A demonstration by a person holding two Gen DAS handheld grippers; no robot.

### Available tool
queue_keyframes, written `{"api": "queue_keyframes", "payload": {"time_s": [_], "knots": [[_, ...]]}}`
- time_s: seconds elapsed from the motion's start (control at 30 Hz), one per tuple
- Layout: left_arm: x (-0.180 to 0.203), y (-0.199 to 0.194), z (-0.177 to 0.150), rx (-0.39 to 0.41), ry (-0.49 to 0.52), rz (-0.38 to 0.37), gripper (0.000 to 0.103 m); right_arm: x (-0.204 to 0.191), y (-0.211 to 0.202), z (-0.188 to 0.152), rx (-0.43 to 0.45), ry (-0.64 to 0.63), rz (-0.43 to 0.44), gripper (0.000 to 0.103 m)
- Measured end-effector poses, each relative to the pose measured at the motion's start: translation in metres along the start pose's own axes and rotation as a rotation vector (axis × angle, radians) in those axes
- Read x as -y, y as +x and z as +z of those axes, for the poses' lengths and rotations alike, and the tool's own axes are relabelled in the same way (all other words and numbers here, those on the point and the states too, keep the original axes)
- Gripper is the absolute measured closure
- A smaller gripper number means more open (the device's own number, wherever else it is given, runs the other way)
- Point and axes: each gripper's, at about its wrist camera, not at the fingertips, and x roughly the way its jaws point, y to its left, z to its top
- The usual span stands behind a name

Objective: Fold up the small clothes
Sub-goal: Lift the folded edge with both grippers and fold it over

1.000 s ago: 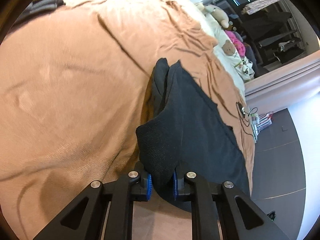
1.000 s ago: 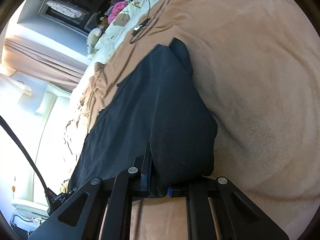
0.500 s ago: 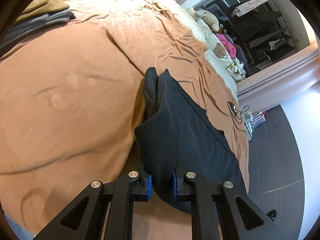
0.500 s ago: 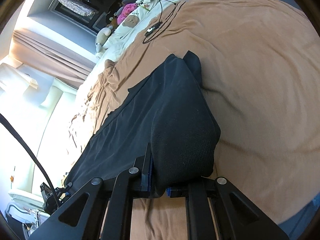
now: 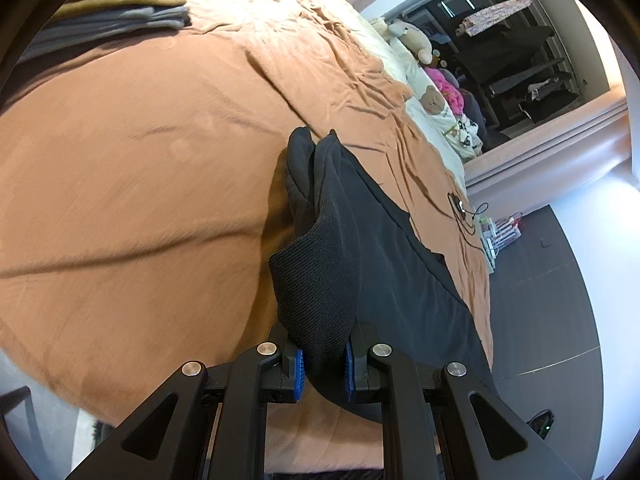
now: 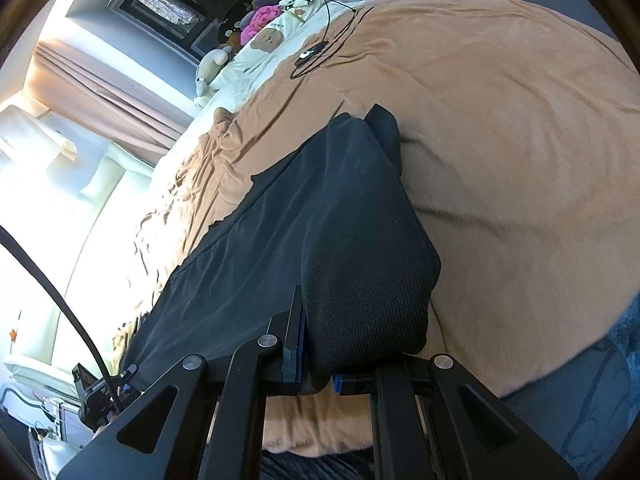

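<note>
No readable text, labels, brands or numbers in either view; prints on pillow (image 5: 434, 100) too small to tell.

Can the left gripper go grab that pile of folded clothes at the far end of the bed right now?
Probably not yet. The left gripper is shut on the black garment, so its jaws are full, and the folded clothes pile lies far across the tan bedspread.
</note>
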Motion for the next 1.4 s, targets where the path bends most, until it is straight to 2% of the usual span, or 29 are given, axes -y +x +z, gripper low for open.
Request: {"api": "queue_keyframes", "payload": {"time_s": [0.43,0.57,0.67,0.73,0.83,1.03,1.17,1.23,1.3,1.4], "knots": [[-0.019,-0.009,-0.008,-0.022,-0.034,-0.018,0.087,-0.002,-0.014,-0.018,-0.012,0.004,-0.028,0.096],[-0.014,0.011,-0.011,-0.066,0.034,0.072,0.079,0.004,-0.006,-0.016,-0.068,0.024,-0.079,0.091],[-0.028,0.017,-0.013,-0.068,-0.019,0.060,0.065,0.008,-0.005,-0.011,-0.102,0.019,-0.108,0.083],[-0.037,0.016,-0.011,-0.061,-0.057,0.053,0.062,0.010,-0.010,-0.009,-0.100,0.017,-0.123,0.073],[-0.043,0.012,-0.010,-0.049,-0.076,0.062,0.060,0.008,-0.023,-0.006,-0.067,0.005,-0.167,0.060],[-0.044,0.002,-0.015,-0.038,-0.089,0.040,0.054,-0.005,-0.049,-0.008,-0.009,-0.038,-0.194,0.054],[-0.043,0.001,-0.016,-0.038,-0.088,0.030,0.052,-0.035,-0.057,-0.020,0.023,-0.150,-0.305,0.048],[-0.043,-0.001,-0.016,-0.039,-0.086,0.019,0.049,-0.053,-0.060,-0.027,0.066,-0.186,-0.345,0.039],[-0.043,-0.002,-0.017,-0.036,-0.081,0.013,0.046,-0.072,-0.066,-0.035,0.125,-0.227,-0.336,0.033],[-0.044,-0.002,-0.017,-0.038,-0.076,0.007,0.046,-0.104,-0.066,-0.048,0.176,-0.336,-0.265,0.029]]}}
